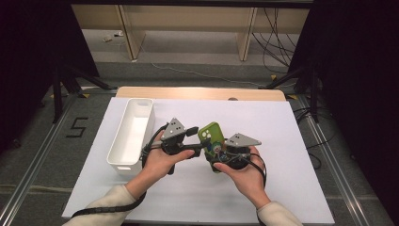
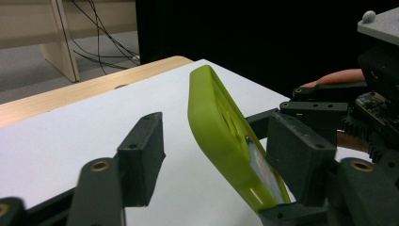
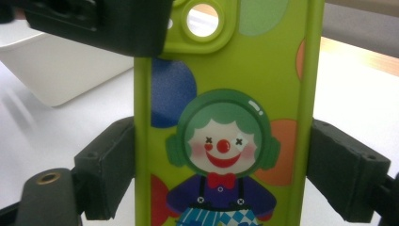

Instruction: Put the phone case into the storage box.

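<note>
Green phone case point(image 3: 226, 117) (clown printed on its back) stands upright above mid-counter point(image 1: 291, 188), gripped at its side edges by the right claw point(image 1: 217, 156). Left claw point(image 1: 200, 147) reaches in from its left, half open, one pad behind it, the other clear. White bin point(image 1: 132, 136) sits toward the counter's left edge.

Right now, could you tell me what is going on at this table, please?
A person holds a tool in each hand over a white table. The right tool is clamped on the side edges of a green phone case printed with a clown, holding it upright. The left tool straddles the case's upper part; one pad is against it, the other apart from it. A white bin stands to the left.
</note>
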The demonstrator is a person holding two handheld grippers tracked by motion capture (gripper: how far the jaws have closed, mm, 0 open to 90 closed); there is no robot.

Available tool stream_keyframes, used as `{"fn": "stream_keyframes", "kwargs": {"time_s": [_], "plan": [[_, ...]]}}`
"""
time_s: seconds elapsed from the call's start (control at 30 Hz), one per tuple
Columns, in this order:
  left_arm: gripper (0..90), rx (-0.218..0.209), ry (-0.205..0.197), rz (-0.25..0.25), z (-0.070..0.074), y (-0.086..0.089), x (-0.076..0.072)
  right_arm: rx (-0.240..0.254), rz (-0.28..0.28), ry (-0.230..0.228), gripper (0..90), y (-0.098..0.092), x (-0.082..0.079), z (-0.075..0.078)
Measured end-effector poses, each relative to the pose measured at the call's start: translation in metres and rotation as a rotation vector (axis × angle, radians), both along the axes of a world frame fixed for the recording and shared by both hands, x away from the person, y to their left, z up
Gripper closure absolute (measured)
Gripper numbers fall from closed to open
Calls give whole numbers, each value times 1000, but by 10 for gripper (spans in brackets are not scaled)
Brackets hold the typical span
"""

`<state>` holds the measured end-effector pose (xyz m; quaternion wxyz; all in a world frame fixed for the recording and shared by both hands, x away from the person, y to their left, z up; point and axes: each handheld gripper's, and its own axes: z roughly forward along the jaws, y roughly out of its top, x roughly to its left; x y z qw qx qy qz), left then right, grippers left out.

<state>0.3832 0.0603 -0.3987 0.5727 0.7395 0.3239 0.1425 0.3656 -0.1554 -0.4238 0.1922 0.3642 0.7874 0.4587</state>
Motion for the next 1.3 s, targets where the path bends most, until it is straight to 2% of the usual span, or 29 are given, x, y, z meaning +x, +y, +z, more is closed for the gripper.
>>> {"fn": "stream_keyframes", "kwargs": {"time_s": [0.1, 0.47, 0.93, 1.3], "plan": [[482, -5, 2, -10, -1, 0, 0, -4, 2, 5, 168, 0, 0, 0], [592, -31, 16, -21, -1, 1, 1, -11, 6, -7, 168, 2, -2, 2], [672, -59, 26, -39, -1, 1, 0, -30, 4, -24, 168, 3, -2, 1], [730, -78, 27, -75, 2, 0, -4, -39, 1, -34, 168, 4, -3, 0]]}}
